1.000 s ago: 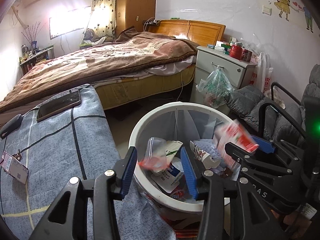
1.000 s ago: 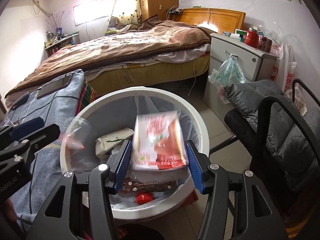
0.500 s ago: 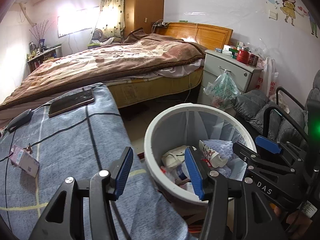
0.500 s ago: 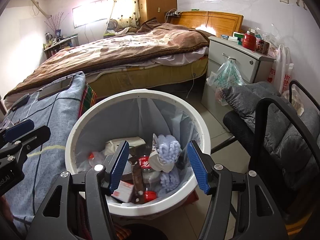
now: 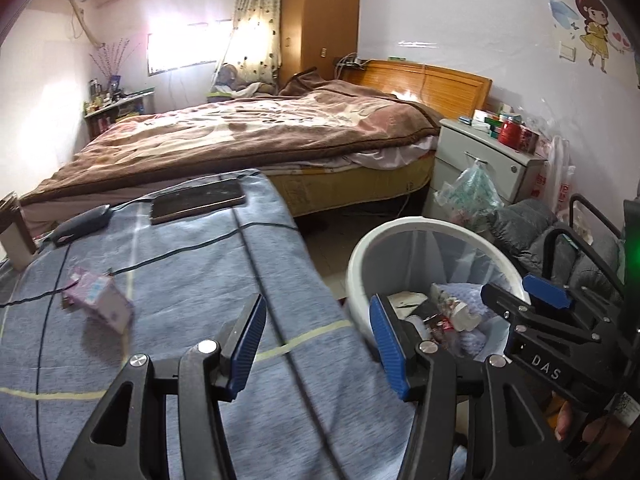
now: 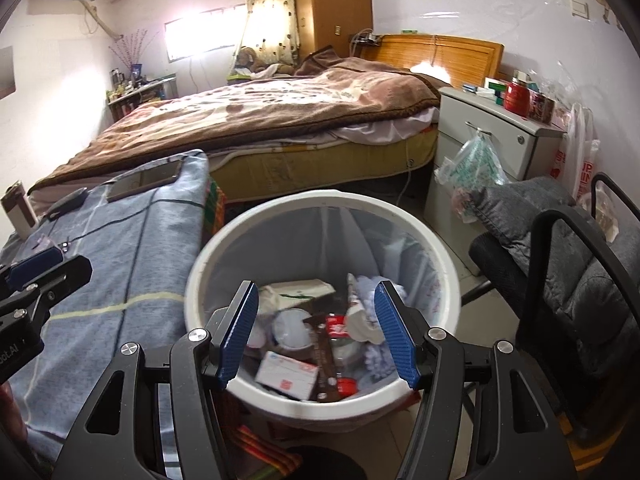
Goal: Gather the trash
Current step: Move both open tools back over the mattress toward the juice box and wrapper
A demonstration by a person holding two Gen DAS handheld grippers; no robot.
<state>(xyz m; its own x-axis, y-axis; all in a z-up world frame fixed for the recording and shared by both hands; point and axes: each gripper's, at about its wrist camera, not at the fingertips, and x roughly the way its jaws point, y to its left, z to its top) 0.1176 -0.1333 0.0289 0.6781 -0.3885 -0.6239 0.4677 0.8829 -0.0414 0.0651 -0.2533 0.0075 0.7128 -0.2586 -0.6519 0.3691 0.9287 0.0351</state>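
A white trash bin with a clear liner stands on the floor, and several pieces of trash lie in it, among them a red-and-white carton. My right gripper hangs open above the bin's near rim with nothing between its blue pads. My left gripper is open and empty over the edge of a blue checked cloth, left of the bin. A small pink-purple box lies on that cloth, left of the left gripper. Each gripper shows at the edge of the other's view.
A phone and a dark mouse with its cable lie on the far part of the cloth. Behind are a bed and a nightstand with a hanging plastic bag. A grey padded chair stands right of the bin.
The clear bag left my left gripper and the carton left my right gripper; both now lie in the bin. Both jaws widened. The left gripper swung left over the cloth.
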